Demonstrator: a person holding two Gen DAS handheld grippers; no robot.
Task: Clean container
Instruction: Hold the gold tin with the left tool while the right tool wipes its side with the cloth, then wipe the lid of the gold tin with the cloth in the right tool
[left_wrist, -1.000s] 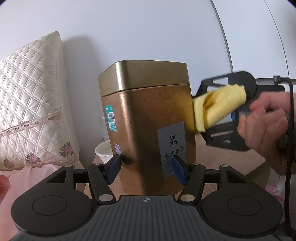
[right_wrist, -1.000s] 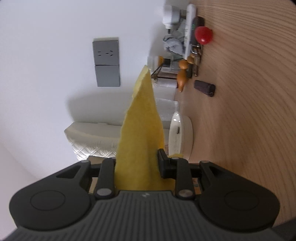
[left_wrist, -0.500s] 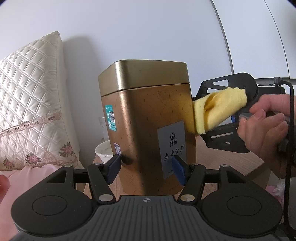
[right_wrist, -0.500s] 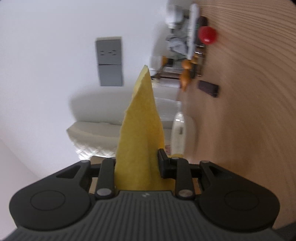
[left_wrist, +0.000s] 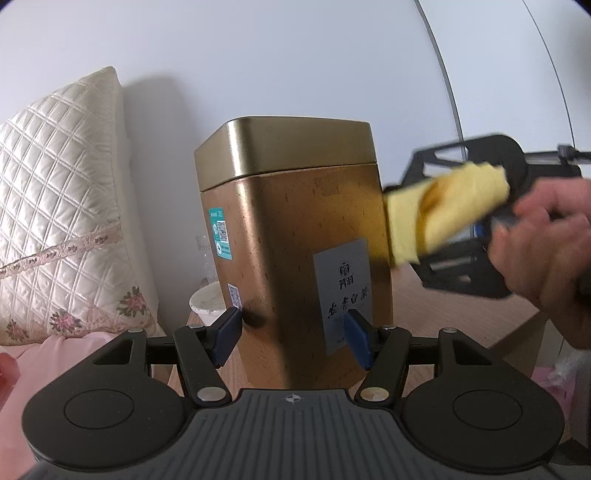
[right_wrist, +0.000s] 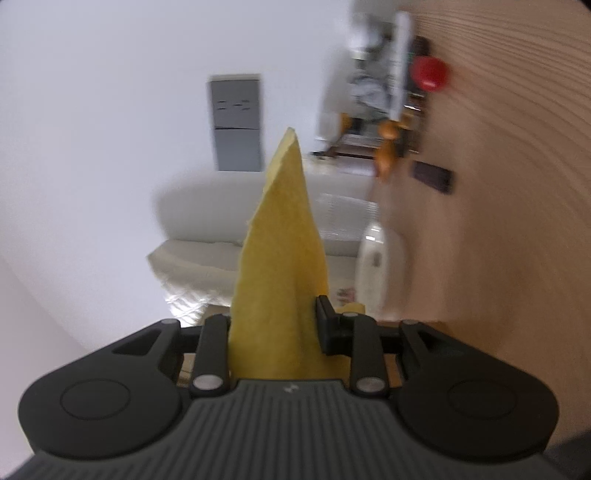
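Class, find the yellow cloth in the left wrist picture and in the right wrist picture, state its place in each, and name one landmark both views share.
Left wrist view: the yellow cloth is right of centre, held in the right gripper, its end against the gold tin.
Right wrist view: the cloth rises up the centre from between the gripper's fingers.
Shared landmark: the quilted pillow.

Left wrist view close on upright tin (left_wrist: 295, 240); right view rolled sideways, blurred, perhaps sharing pillow (left_wrist: 62, 206).

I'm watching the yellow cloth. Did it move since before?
Cannot tell: the yellow cloth is at the gold tin's right edge, as before.
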